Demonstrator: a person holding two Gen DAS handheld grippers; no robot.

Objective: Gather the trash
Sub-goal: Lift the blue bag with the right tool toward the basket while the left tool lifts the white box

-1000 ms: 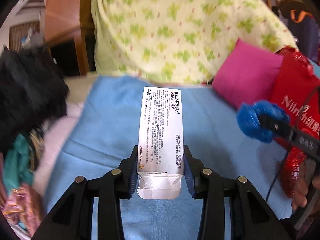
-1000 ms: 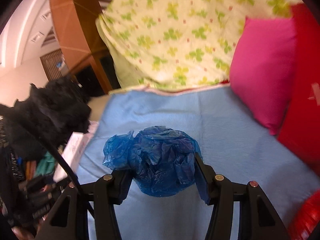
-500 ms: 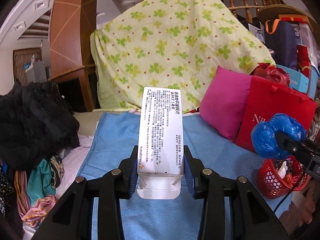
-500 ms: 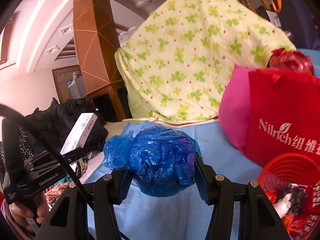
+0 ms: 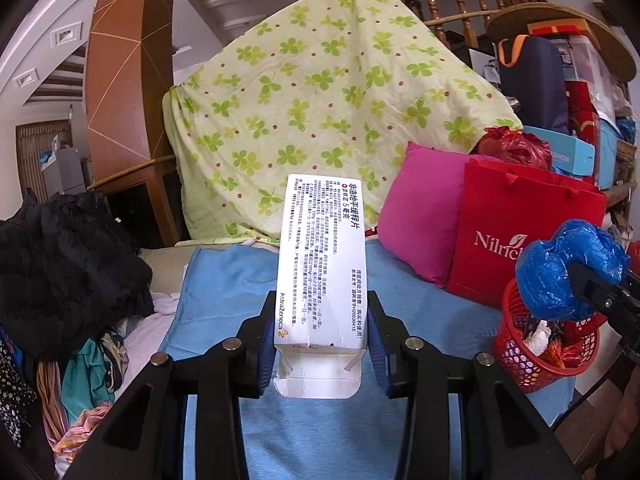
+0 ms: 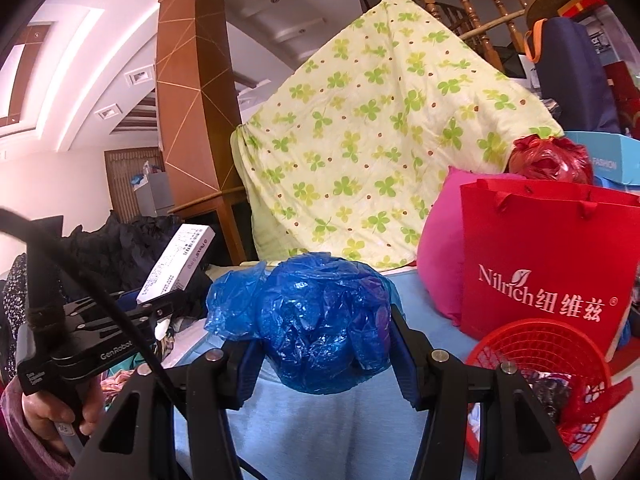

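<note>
My left gripper (image 5: 320, 340) is shut on a white medicine box (image 5: 322, 256) with black print, held up over the blue blanket (image 5: 248, 280); the box also shows in the right wrist view (image 6: 176, 264). My right gripper (image 6: 324, 348) is shut on a crumpled blue plastic bag (image 6: 320, 320), which also shows in the left wrist view (image 5: 568, 272), held just above and left of the red mesh trash basket (image 5: 520, 360). The basket (image 6: 560, 356) holds several scraps of trash.
A red paper shopping bag (image 6: 540, 264) and a pink cushion (image 5: 420, 220) stand behind the basket. A green clover-print quilt (image 5: 320, 100) drapes the back. A black garment pile (image 5: 60, 256) and mixed clothes (image 5: 88, 372) lie at the left.
Both grippers have lifted and tilted up from the blanket, still holding the box and the blue bag. The red basket has come into view, and the blue bag now sits close above it.
</note>
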